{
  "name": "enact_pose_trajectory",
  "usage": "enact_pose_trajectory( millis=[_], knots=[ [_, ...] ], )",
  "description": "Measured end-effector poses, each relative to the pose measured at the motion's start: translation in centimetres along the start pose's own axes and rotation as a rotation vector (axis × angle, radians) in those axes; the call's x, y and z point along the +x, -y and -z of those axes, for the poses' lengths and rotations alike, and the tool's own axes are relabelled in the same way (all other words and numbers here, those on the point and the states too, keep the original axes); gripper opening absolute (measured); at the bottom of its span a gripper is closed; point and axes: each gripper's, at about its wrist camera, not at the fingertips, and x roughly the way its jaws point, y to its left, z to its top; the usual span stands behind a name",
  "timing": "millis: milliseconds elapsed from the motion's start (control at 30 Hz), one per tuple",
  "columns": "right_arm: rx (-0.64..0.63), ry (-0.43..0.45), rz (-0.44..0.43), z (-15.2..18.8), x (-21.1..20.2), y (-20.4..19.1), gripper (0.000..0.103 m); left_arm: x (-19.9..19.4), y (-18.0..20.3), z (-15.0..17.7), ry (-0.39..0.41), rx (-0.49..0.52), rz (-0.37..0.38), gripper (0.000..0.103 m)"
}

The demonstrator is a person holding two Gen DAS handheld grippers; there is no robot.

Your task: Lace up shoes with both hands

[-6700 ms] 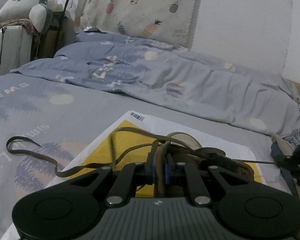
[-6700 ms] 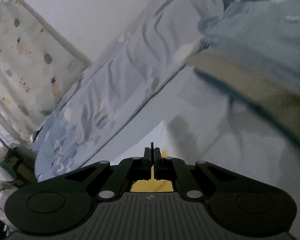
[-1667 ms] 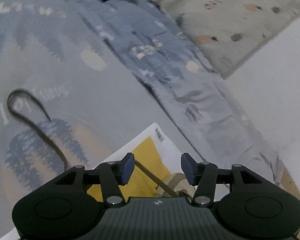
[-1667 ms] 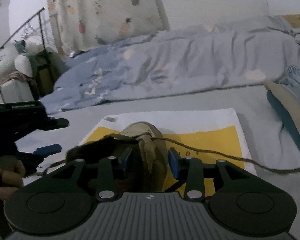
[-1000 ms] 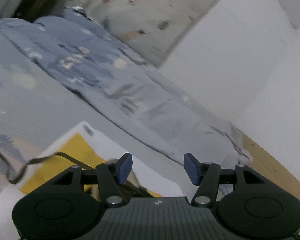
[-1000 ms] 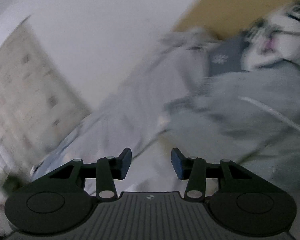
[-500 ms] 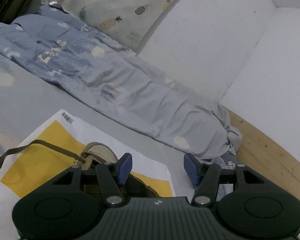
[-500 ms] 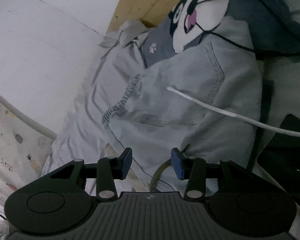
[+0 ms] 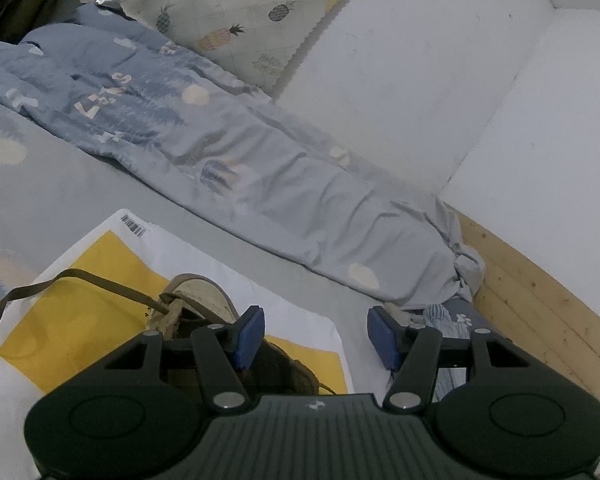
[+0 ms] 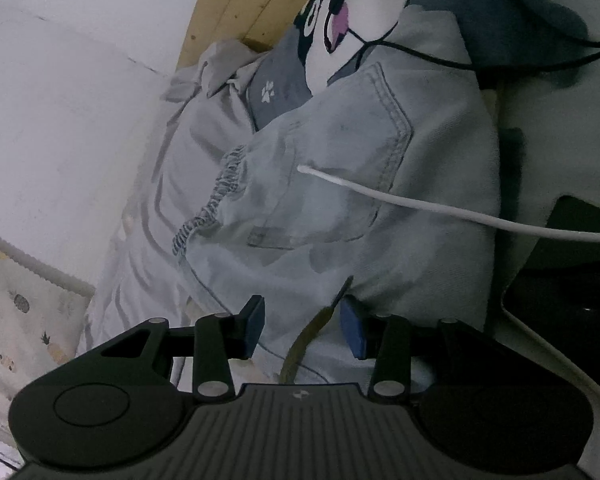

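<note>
The shoe (image 9: pixel 204 320) sits on a yellow-and-white bag (image 9: pixel 84 320) on the bed (image 9: pixel 60 184), one olive lace (image 9: pixel 80 280) trailing off to the left. The left claw (image 9: pixel 316 336) hovers just above the shoe, tilted slightly down, released and empty. The right claw (image 10: pixel 302 330) points away at a pile of jeans (image 10: pixel 340 184), released, with a lace end (image 10: pixel 300 348) lying loose between its jaws. Best to centre that strand between the pads before clenching, then steady the shoe with the left.

Home bedroom: bed (image 9: pixel 80 184) lying under a rumpled printed duvet (image 9: pixel 228 160), pineapple-print curtain (image 9: pixel 236 8) hanging, jeans (image 10: pixel 340 184) lying crumpled.
</note>
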Motion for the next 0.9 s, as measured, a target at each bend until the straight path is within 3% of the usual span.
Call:
enact_pose_trajectory(
  millis=[333,633,800,900],
  knots=[
    [-0.054,0.033,0.016,0.7,0.8,-0.5,0.042,-0.1,-0.1,0.0,0.000,-0.007,0.000,0.056],
    [-0.190,0.051,0.127,1.5,1.4,-1.6,0.008,-0.2,-0.2,0.0,0.007,-0.016,-0.002,0.056],
    [-0.305,0.065,0.143,2.4,1.5,-3.1,0.003,-0.4,-0.4,-0.3,0.014,-0.020,-0.001,0.056],
    [-0.398,0.052,0.087,3.8,1.4,-5.0,0.002,-0.6,-0.6,-0.5,0.023,-0.022,0.000,0.056]
  ],
)
